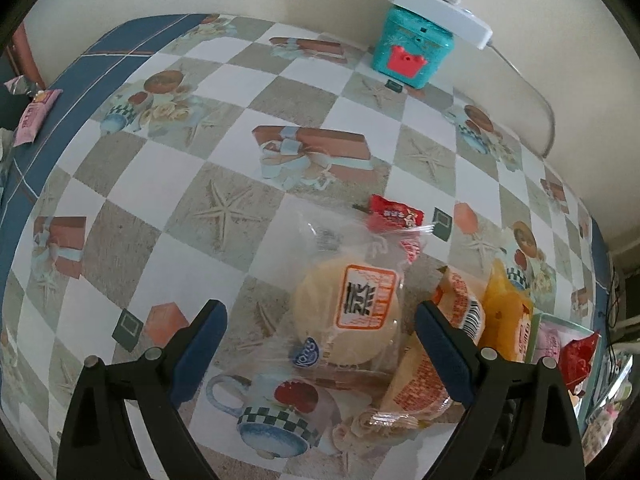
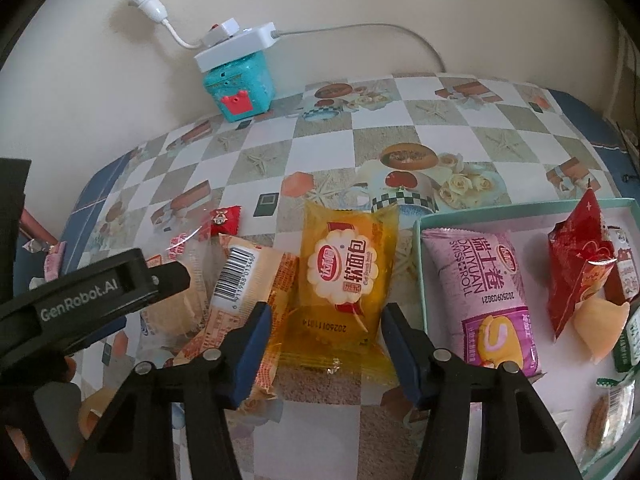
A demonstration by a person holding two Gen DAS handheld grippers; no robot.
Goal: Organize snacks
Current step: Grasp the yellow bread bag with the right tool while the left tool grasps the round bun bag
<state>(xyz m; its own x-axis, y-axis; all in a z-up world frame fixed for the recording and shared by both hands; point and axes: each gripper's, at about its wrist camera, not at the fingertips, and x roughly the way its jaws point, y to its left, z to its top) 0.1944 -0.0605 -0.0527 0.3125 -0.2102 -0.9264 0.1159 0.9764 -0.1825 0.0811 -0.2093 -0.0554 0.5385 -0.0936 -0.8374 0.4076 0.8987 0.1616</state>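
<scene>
Snack sorting partly done: several packets already in the pale teal shallow tray [image 2: 424, 280], four still loose on the checkered oilcloth table [image 1: 160, 168].

Right gripper [image 2: 326, 336] brackets the yellow cake packet [image 2: 346, 276] just beside the tray, jaws narrowed, pads apparently not yet pressing. Left gripper [image 1: 320, 344] gapes wide over the clear-wrapped round pastry [image 1: 348, 316]. Only the right view shows the tray's contents, e.g. the purple Swiss-roll packet [image 2: 480, 292].
</scene>
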